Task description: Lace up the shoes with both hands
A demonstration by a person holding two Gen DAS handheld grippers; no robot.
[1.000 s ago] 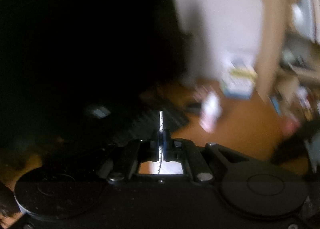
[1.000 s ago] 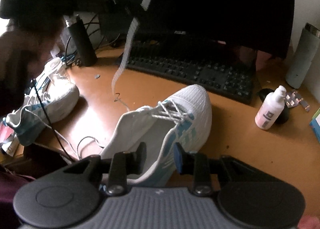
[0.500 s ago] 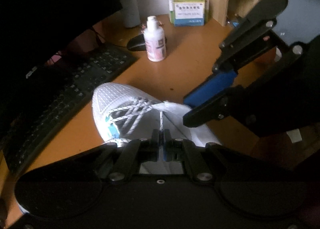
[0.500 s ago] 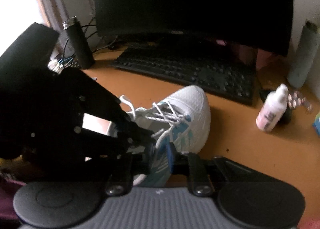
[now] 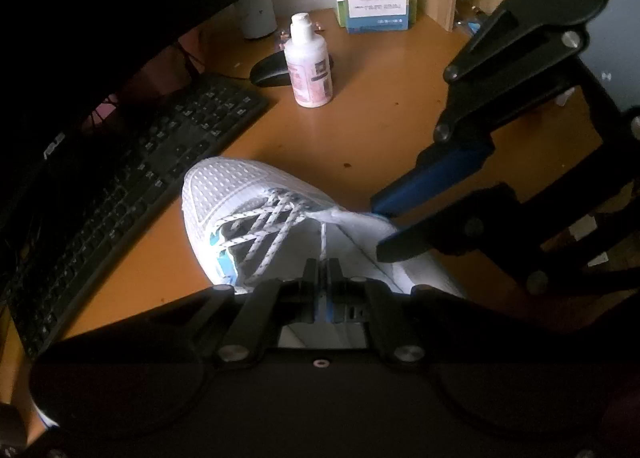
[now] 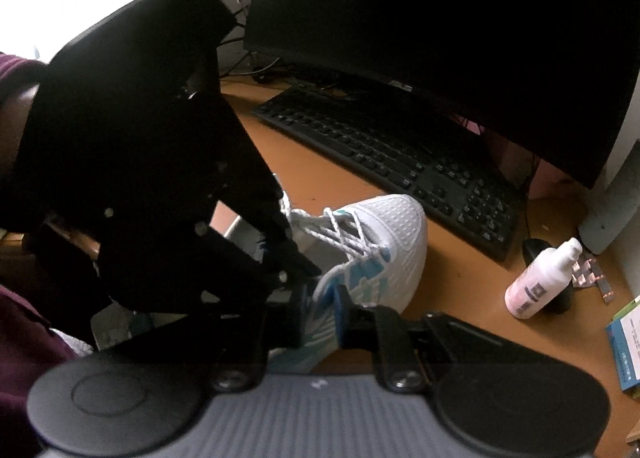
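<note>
White mesh shoe (image 5: 236,185) — half-laced, blue-trimmed

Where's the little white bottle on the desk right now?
In the left wrist view the white bottle stands upright on the desk, beyond the shoe's toe, just in front of the black mouse and right of the keyboard.

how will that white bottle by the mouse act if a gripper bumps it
The bottle stands upright, tall on a narrow base, so it would probably tip rather than slide. Its round body suggests it would then roll on the desk. It looks like plastic, so likely light.
</note>
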